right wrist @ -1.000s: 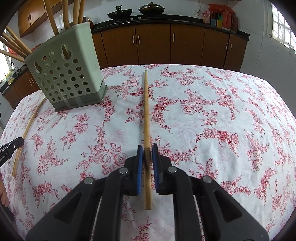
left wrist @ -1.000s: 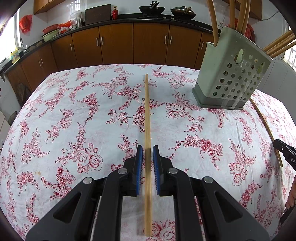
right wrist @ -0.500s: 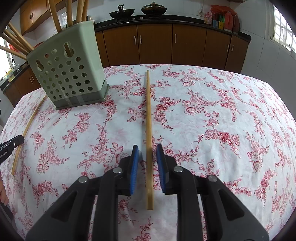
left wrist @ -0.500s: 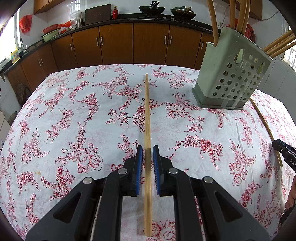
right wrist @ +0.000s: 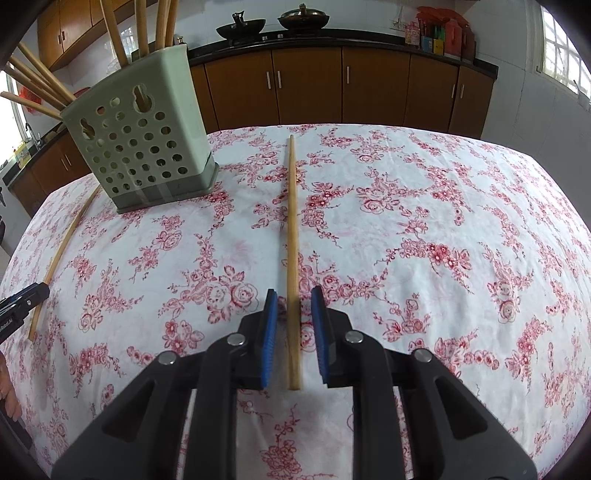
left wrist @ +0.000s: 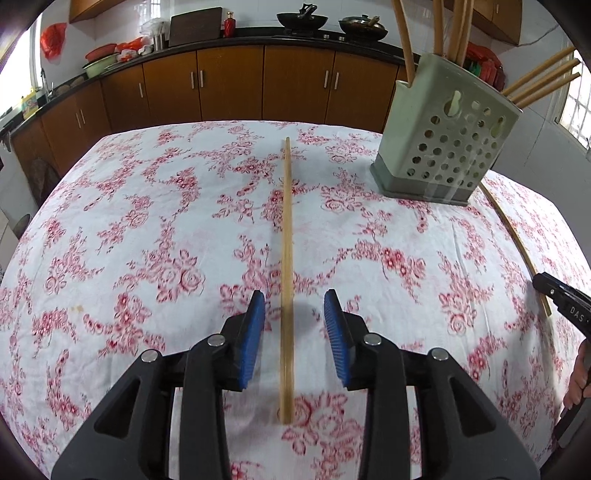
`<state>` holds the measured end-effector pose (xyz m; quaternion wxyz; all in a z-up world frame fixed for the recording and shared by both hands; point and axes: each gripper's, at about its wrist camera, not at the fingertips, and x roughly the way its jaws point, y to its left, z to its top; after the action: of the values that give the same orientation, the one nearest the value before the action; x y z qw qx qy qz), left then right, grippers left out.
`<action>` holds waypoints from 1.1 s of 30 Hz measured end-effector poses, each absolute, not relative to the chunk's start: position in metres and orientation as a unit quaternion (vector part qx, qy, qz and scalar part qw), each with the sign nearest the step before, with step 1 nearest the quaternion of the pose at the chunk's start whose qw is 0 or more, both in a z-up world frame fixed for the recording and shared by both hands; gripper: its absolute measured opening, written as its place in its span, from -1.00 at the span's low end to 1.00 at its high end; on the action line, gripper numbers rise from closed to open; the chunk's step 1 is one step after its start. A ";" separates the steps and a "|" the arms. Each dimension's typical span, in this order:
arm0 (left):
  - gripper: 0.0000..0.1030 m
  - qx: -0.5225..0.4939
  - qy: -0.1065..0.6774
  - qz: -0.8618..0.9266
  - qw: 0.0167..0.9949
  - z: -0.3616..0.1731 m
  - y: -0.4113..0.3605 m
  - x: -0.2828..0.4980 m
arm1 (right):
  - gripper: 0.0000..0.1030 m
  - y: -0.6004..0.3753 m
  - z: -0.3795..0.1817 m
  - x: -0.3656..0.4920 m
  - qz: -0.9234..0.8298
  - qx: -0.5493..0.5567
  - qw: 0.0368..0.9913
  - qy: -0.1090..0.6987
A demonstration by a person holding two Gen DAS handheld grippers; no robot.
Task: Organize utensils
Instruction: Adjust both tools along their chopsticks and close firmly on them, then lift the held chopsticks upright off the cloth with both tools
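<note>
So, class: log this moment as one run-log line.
left gripper: open, just opening, astride chopstick | right gripper: open, astride chopstick | holder: upright

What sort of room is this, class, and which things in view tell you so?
Most likely a home kitchen. Woks stand on a dark counter above brown cabinets, and on the floral tablecloth a green holder keeps chopsticks.

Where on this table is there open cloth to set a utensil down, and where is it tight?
The floral cloth is bare left of the left chopstick and right of the right chopstick. It is crowded between them, where the green holder stands.
</note>
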<state>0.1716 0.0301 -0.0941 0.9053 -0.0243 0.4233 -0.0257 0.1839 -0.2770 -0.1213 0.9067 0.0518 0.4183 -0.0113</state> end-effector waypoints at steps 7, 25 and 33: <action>-0.85 -0.024 0.426 -0.020 0.904 -0.094 0.033 0.158 | -0.84 -0.277 -0.121 0.174 -0.011 0.047 0.907 0.419; -0.86 -0.068 0.311 -0.031 0.948 0.008 0.057 0.139 | -0.85 -0.305 -0.019 0.144 -0.029 0.074 0.957 0.279; -0.86 -0.082 0.263 -0.034 0.961 0.049 0.059 0.138 | -0.85 -0.313 0.017 0.140 -0.029 0.082 0.969 0.231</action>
<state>0.1385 0.0594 0.0488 0.9609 -0.0816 0.2626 -0.0336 0.1404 -0.3128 0.0175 0.9691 0.0822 0.2307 -0.0293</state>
